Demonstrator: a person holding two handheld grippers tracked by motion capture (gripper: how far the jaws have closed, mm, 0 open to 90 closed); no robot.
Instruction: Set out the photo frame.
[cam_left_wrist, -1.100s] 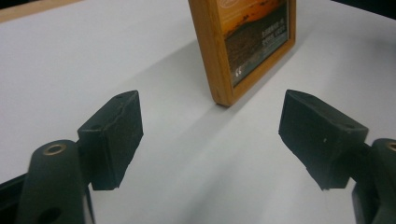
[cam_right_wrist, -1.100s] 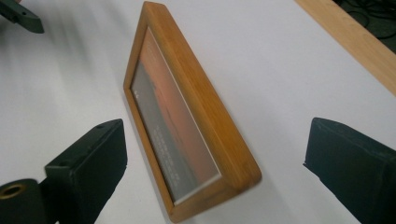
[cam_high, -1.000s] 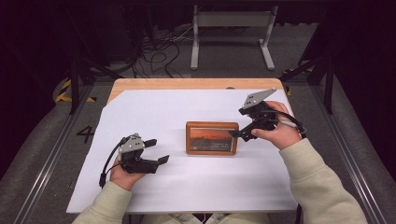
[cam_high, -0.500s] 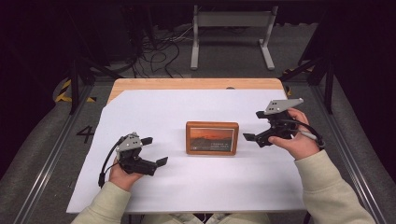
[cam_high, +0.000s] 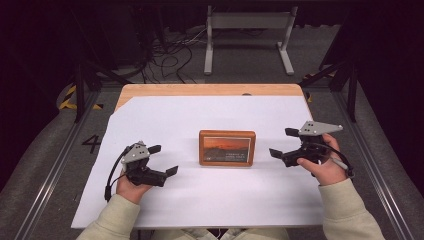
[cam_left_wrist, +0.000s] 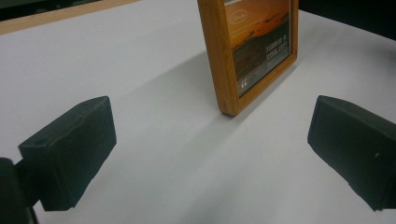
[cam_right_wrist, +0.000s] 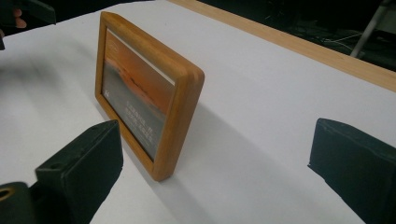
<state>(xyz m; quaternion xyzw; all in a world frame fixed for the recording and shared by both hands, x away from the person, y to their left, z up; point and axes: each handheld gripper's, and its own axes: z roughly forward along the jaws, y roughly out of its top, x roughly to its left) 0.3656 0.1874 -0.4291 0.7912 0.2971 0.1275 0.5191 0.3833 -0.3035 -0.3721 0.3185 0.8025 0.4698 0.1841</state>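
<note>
Wooden picture frame (cam_high: 227, 147), small and rectangular, landscape format, with rounded corners and a light-brown grain. Holds a print of an orange sunset sky above a dark, greyish band with pale lettering too small to read. Stands upright on its long lower edge, near the middle of the white sheet (cam_high: 200, 200) covering the desk, picture side facing the person. Seen edge-on from either side (cam_left_wrist: 247, 51) (cam_right_wrist: 154, 116), with a soft shadow on the sheet behind. Touched by nothing.

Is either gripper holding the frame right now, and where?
No. The left gripper and right gripper are open, and the frame stands free between them.
</note>
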